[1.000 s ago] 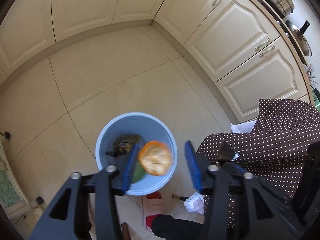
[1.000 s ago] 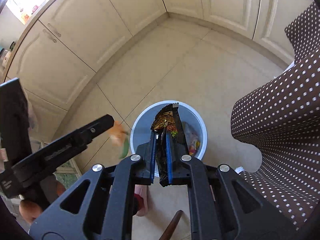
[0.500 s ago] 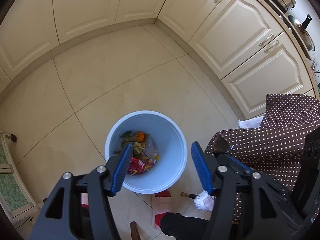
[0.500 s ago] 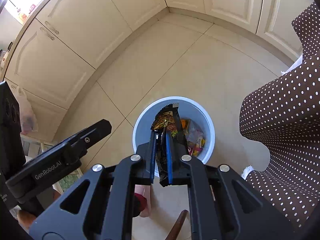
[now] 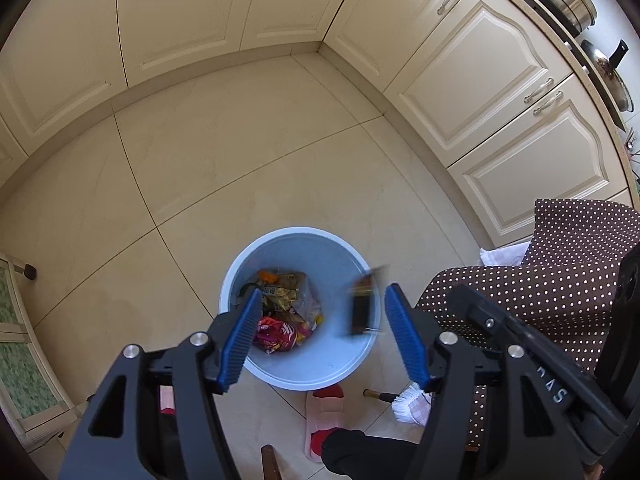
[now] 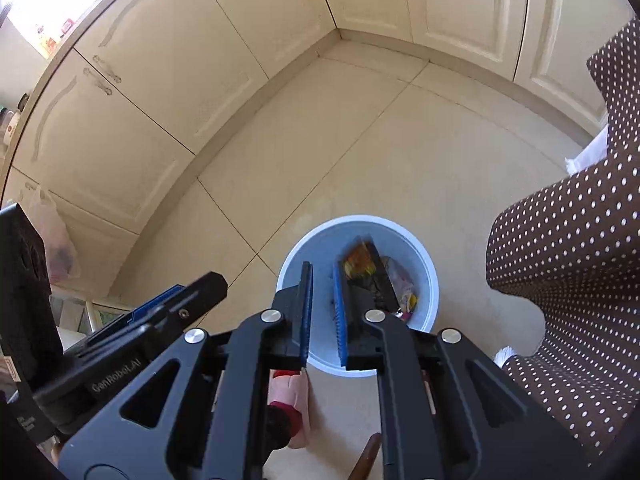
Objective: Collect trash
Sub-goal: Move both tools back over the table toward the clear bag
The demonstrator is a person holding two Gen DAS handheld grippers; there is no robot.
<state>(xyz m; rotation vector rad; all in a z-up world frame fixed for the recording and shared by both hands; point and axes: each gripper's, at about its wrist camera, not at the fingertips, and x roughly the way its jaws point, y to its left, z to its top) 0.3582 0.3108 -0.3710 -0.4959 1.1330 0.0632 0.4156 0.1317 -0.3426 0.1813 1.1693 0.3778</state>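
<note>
both grippers, left gripper (image 5: 320, 336) and right gripper (image 6: 320, 312), gape over bin (image 5: 340, 376).

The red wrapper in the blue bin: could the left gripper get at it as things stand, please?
Probably yes. The left gripper hangs over the open bin with jaws wide apart, and the red wrapper lies atop the pile, uncovered. A blurred dark wrapper to its right might interfere.

Bright daylight fills both fisheye views; glare blows out the right wrist view's top left corner. Edges bend and darken. The dark wrapper (image 5: 363, 304) is motion-blurred.
</note>
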